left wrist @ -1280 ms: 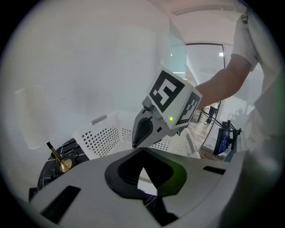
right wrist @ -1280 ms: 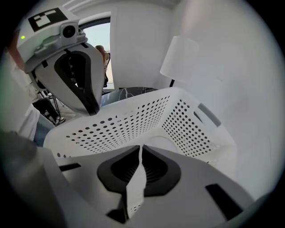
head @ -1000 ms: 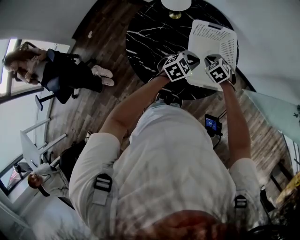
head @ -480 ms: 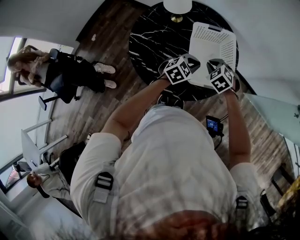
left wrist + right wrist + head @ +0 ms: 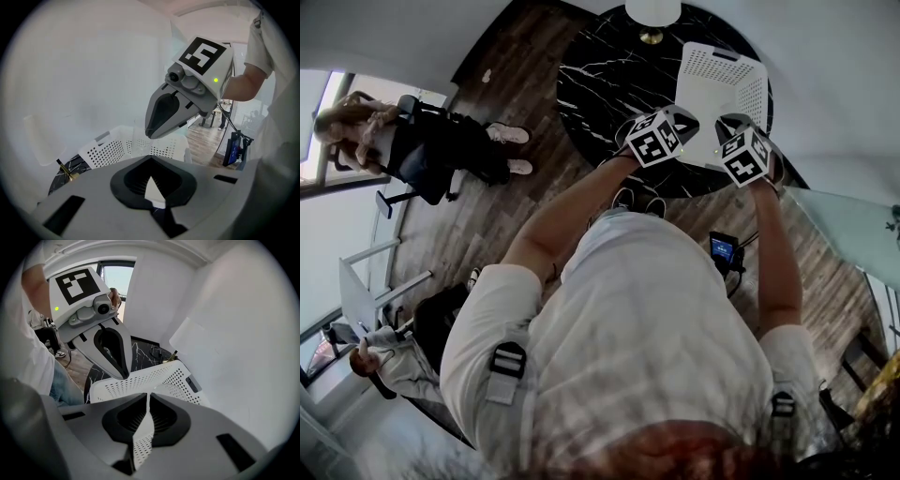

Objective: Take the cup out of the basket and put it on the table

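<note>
Above the table, near the basket, left hand-held gripper and right hand-held gripper hang closed.

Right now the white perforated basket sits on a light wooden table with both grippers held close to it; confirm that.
Not wooden: the head view shows the white perforated basket on a black marble-patterned table. The left gripper and right gripper are held close to it.

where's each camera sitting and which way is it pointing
Head view: on the person's head, looking steeply down at the black marble table and white basket; shoulders, arms, left gripper and right gripper show.
Left gripper view: on the left gripper, looking along its jaws at the basket; right gripper above.
Right gripper view: on the right gripper, facing the basket; left gripper upper left.
All three share the basket.
</note>
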{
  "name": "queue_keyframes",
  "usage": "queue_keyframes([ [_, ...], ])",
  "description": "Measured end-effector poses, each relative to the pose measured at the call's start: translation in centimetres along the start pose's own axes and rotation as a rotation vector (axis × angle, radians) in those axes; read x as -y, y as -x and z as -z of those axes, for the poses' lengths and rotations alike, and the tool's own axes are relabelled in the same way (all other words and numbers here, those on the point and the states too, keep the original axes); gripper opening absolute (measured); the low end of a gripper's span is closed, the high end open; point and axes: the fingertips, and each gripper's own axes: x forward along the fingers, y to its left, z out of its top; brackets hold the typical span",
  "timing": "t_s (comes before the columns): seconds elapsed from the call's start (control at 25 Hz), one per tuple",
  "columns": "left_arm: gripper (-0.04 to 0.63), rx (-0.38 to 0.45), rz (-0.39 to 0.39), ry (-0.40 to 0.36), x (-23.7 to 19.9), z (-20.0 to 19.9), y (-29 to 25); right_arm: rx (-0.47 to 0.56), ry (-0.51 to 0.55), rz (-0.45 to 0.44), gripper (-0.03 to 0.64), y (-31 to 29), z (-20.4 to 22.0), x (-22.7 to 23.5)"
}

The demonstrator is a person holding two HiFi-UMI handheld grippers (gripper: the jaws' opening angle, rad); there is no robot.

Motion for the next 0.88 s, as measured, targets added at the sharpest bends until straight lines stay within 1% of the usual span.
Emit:
queue_keyframes([
  [0.32,0.006,0.003,-0.028,0.007,0.1,0.2,1.2,0.024,0.034,0.004,0.025,1.1,-1.7,-0.6],
  [0.88,0.006,-0.004,-0.094,0.042,0.0,1.6,3.9,0.065,0.101,-0.005,0.025,2.3,-5.0,-2.6],
])
